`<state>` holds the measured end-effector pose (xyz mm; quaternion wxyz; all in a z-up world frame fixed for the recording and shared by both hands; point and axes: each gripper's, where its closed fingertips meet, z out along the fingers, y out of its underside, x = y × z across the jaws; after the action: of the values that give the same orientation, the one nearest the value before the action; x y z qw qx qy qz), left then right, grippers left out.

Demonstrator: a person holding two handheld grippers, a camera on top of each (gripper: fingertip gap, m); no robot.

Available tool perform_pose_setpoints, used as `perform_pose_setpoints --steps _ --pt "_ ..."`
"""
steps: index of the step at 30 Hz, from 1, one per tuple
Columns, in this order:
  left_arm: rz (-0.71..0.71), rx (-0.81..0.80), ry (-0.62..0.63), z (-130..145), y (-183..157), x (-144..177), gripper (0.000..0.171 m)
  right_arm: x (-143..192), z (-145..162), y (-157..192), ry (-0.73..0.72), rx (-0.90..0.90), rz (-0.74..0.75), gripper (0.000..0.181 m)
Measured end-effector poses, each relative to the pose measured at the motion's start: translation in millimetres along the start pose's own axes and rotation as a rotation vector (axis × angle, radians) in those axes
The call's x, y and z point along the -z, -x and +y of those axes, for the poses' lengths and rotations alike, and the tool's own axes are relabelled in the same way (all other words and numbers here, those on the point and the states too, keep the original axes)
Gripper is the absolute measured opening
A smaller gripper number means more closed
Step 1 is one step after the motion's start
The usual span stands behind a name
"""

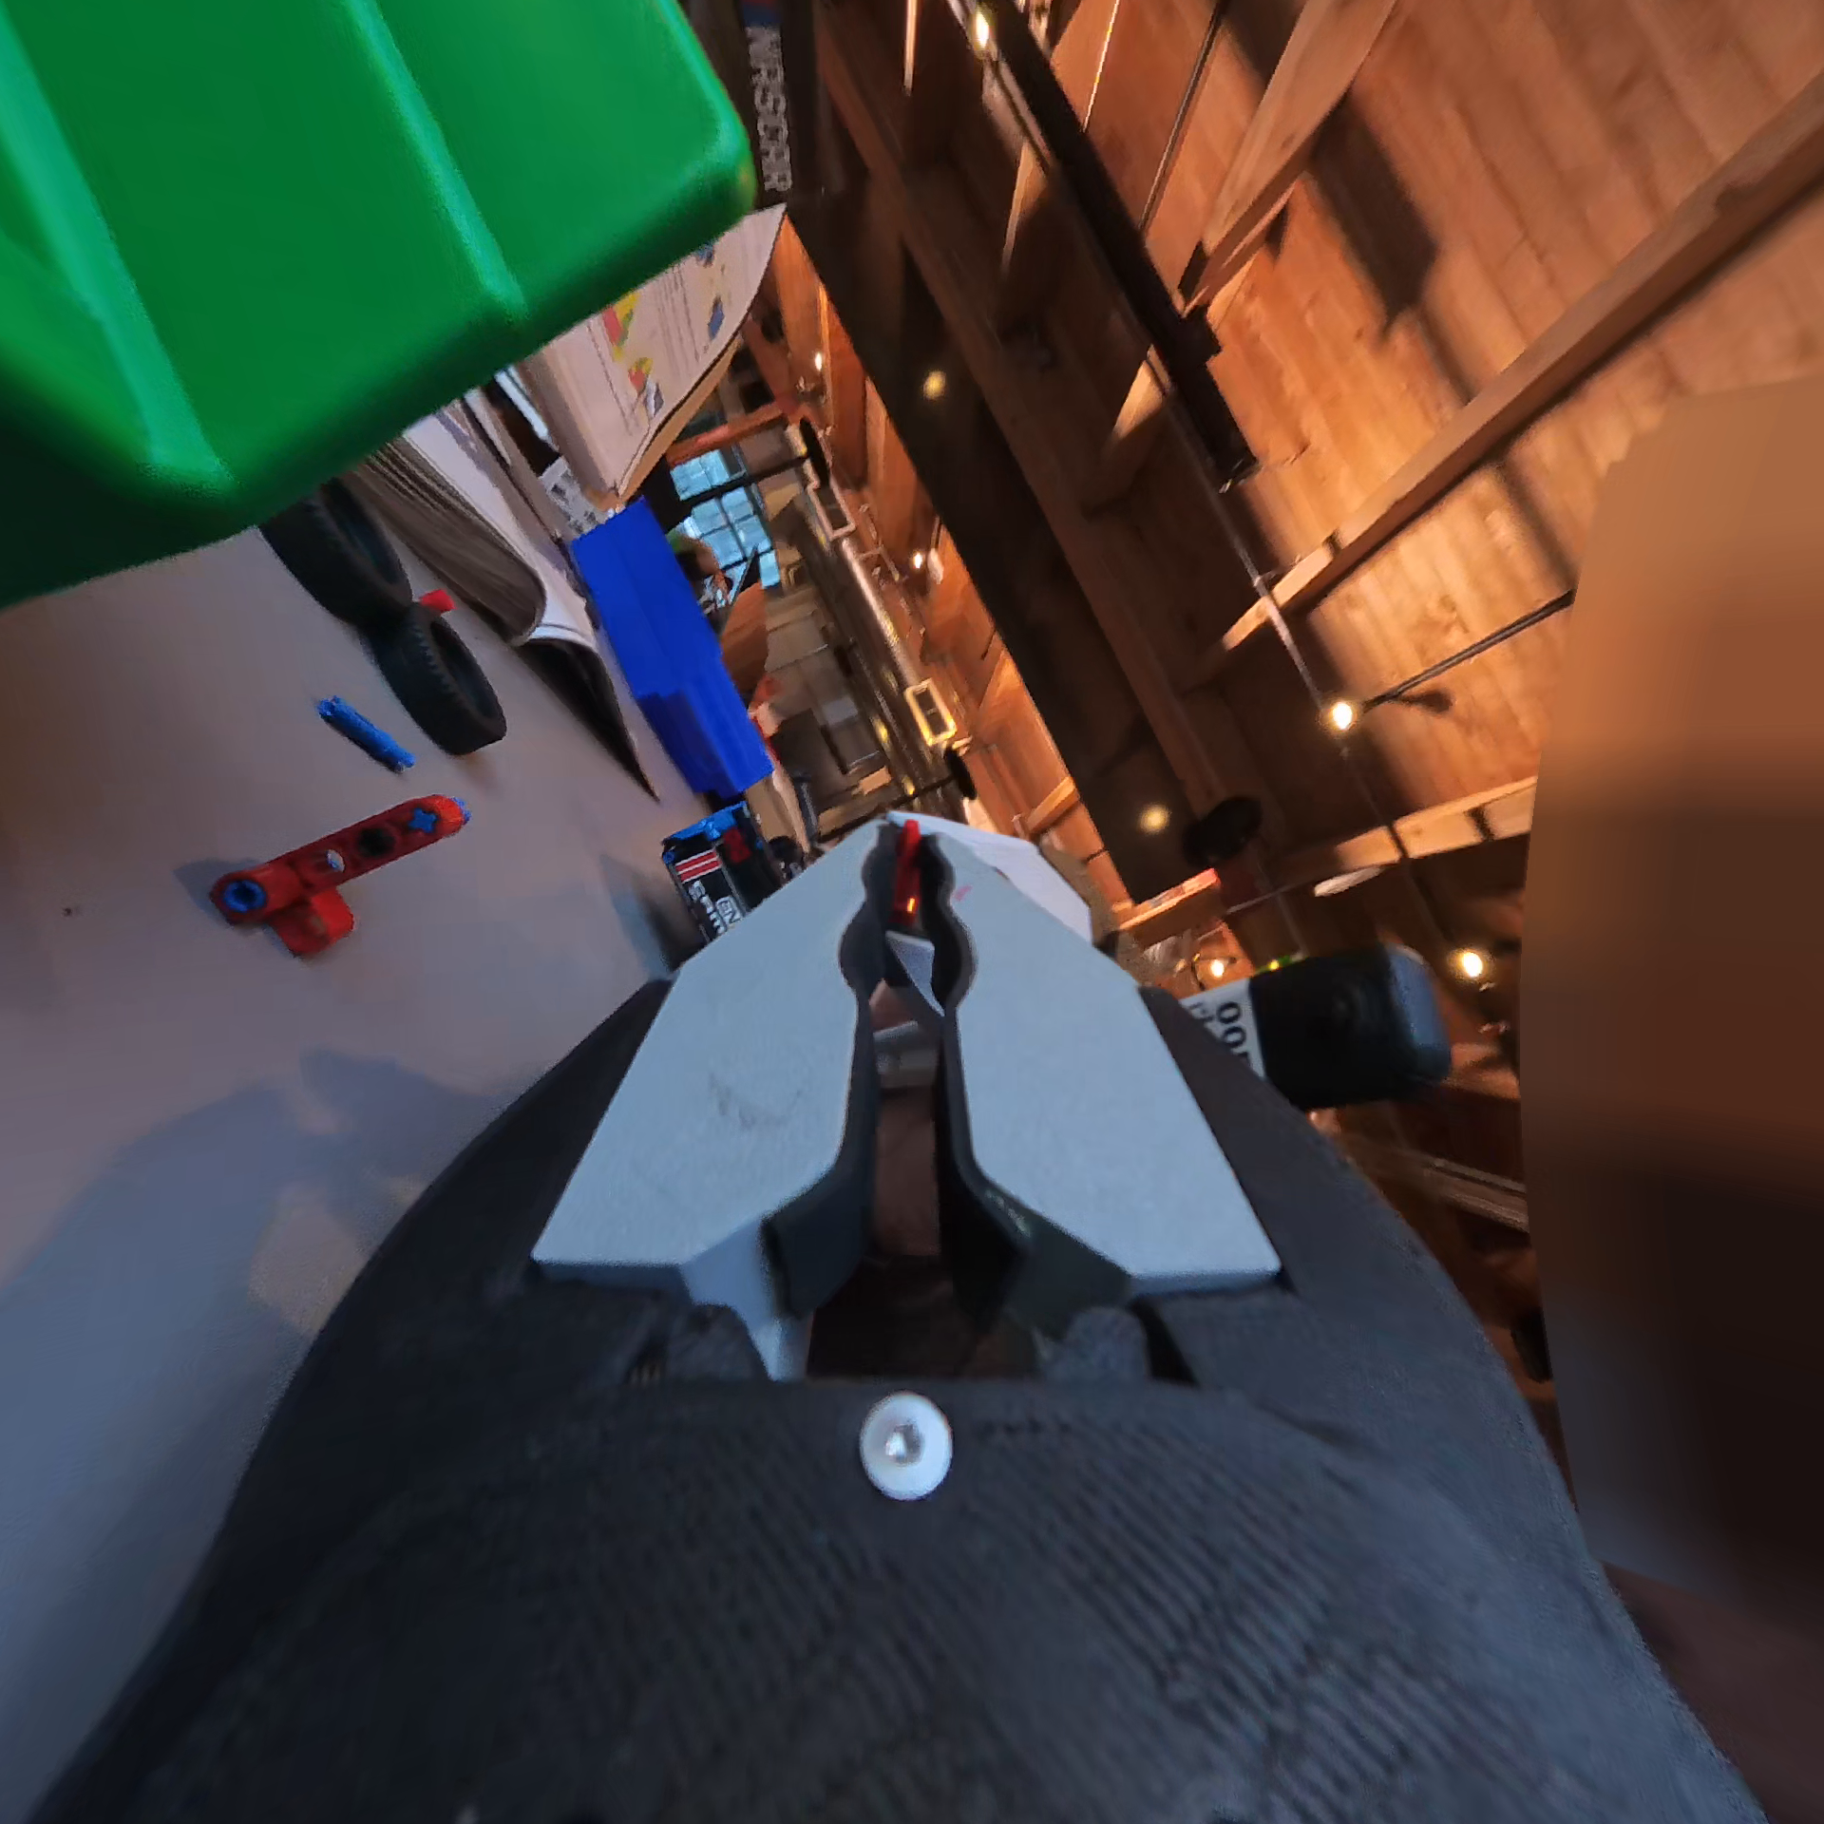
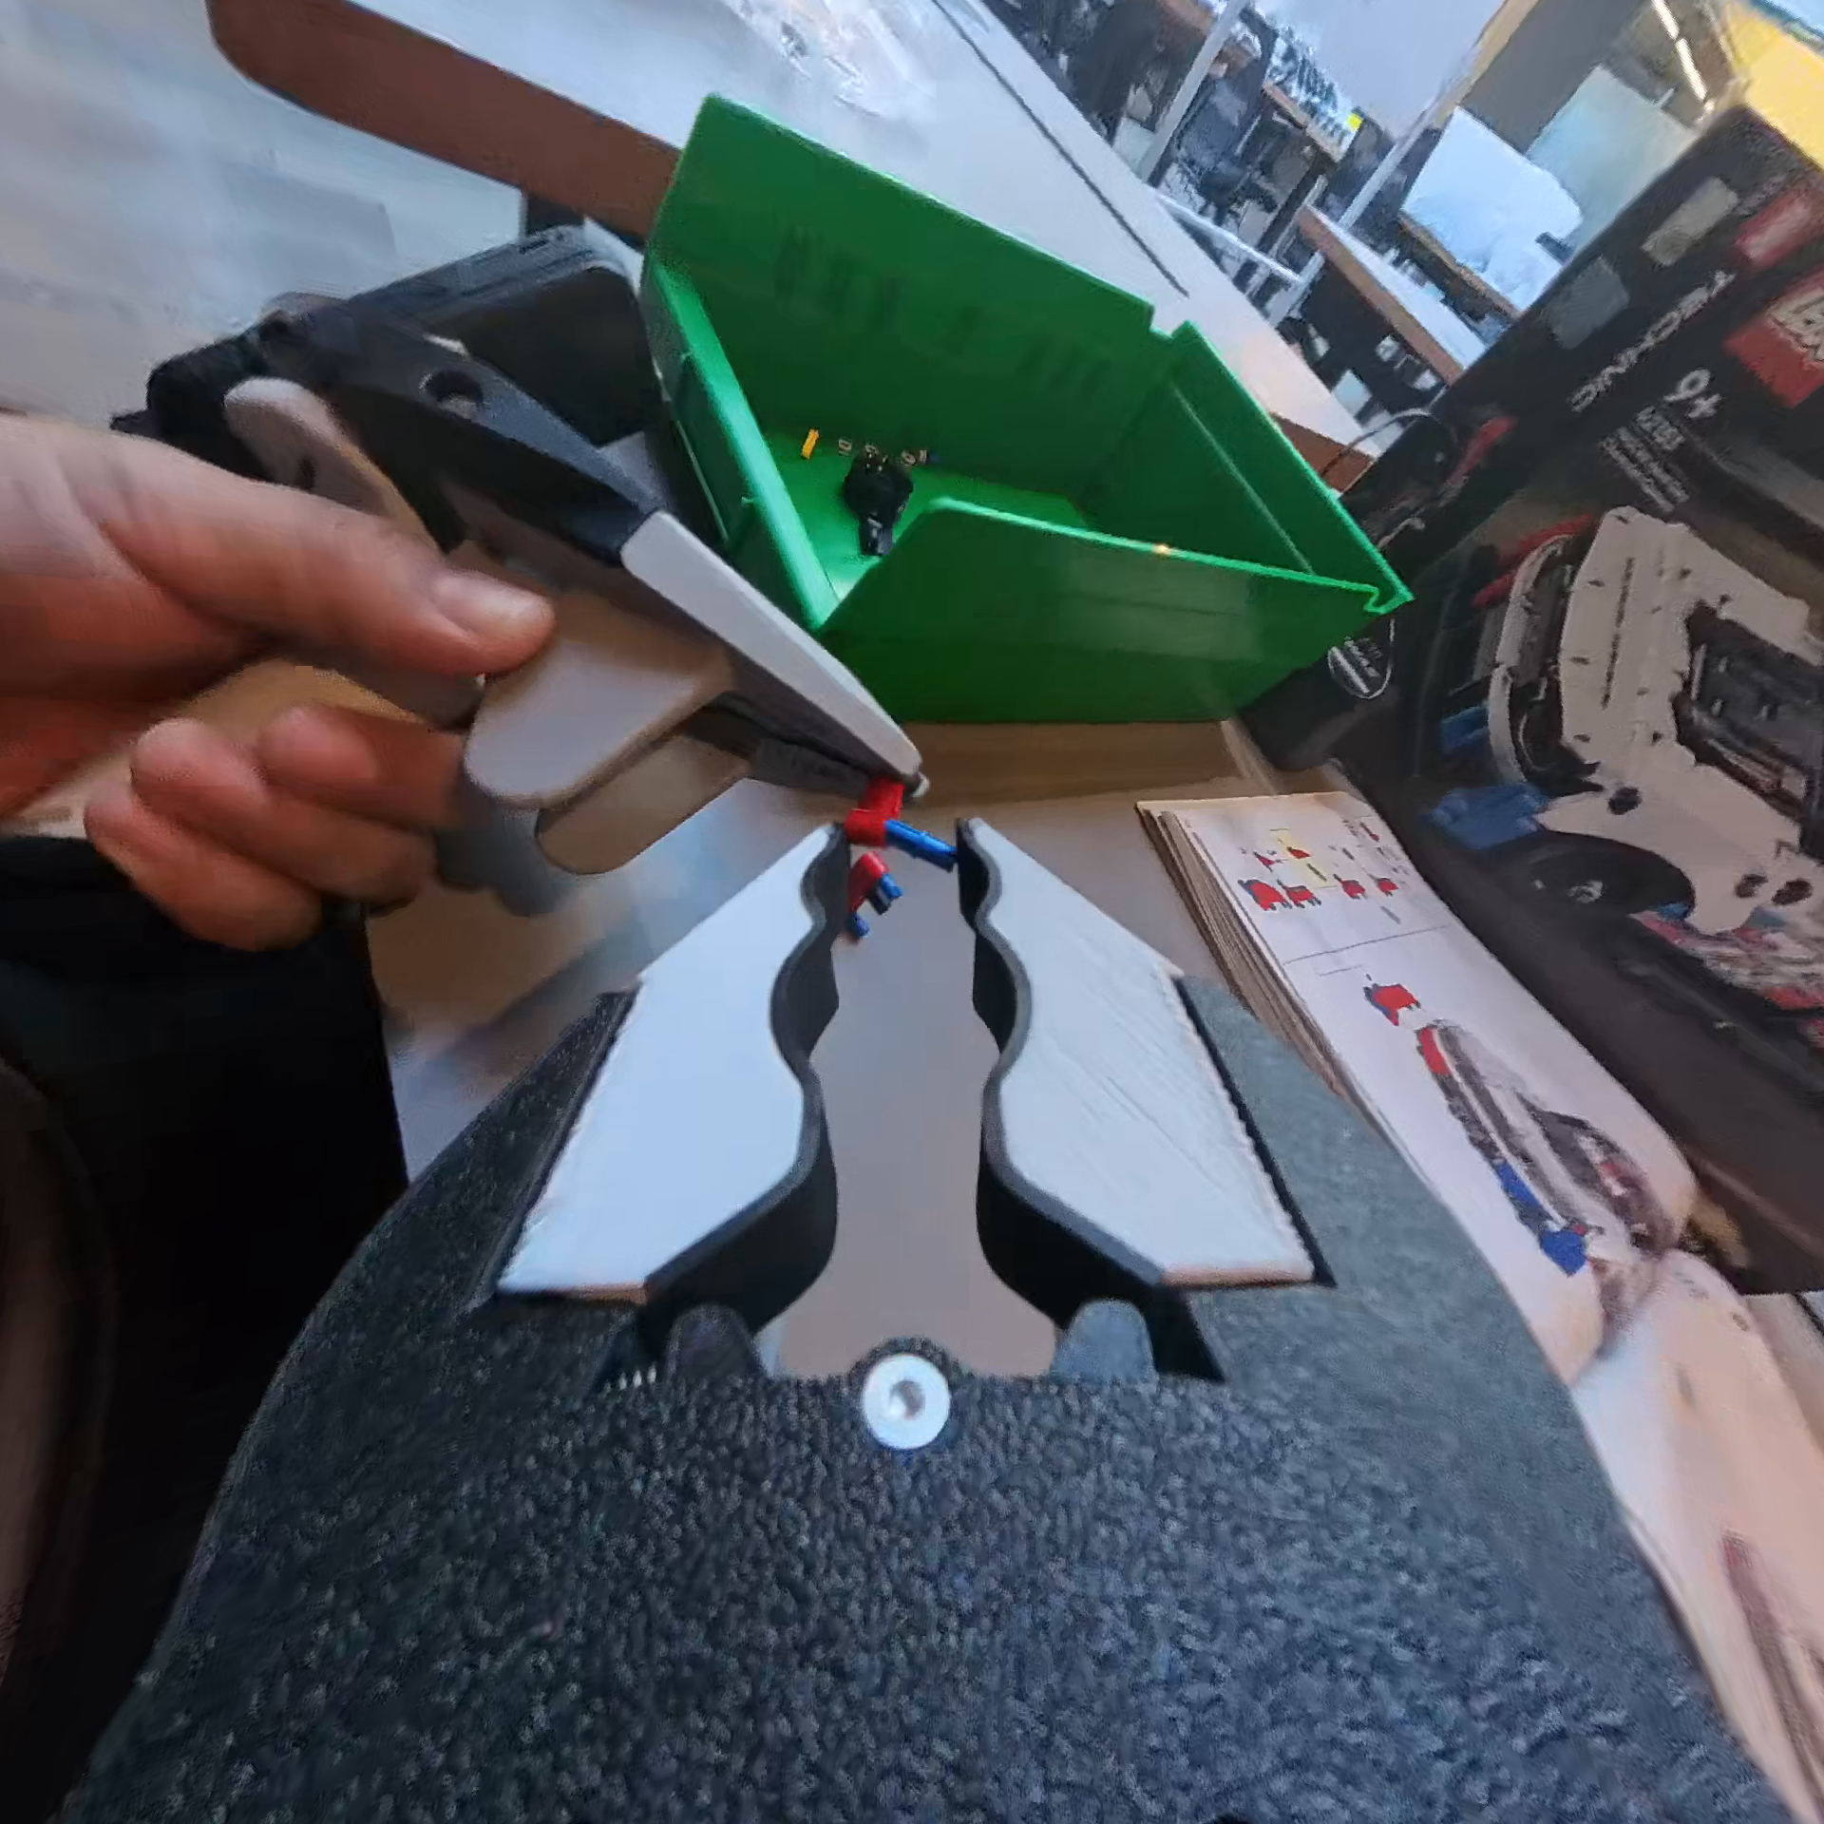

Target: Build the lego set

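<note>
My left gripper is shut on a small red lego connector. In the right wrist view a hand holds that left gripper, and the red connector hangs from its tip with a blue pin sticking out to the right. My right gripper is open and empty; the blue pin sits between its fingertips, close to the right one. A red beam assembly with blue pins lies on the table, and it also shows beneath the held part in the right wrist view.
A green bin stands behind, with a black part and small bits inside. An open instruction booklet and the set's box lie to the right. Two black tyres, a loose blue pin and a blue bin are on the table. Only a small space, under 4 cm, lies between the two pairs of fingers.
</note>
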<state>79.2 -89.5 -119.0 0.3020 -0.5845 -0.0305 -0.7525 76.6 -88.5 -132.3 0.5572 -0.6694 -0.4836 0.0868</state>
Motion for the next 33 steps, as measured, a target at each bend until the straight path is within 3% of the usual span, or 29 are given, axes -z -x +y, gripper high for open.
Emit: perform_pose_setpoints --steps 11,14,26,33 --pt "0.065 0.028 -0.079 -8 -4 -2 0.002 1 -8 -8 -0.073 0.008 0.150 0.022" --pt "0.088 0.041 -0.090 -9 -7 -2 0.002 3 -9 -12 -0.089 -0.031 0.153 0.030" --pt "0.099 0.094 -0.105 -8 -5 -7 0.002 -1 -2 -13 -0.027 -0.003 0.202 0.025" --pt "0.051 0.045 -0.088 -5 0 -7 0.002 -4 3 -13 0.034 0.058 0.211 0.022"
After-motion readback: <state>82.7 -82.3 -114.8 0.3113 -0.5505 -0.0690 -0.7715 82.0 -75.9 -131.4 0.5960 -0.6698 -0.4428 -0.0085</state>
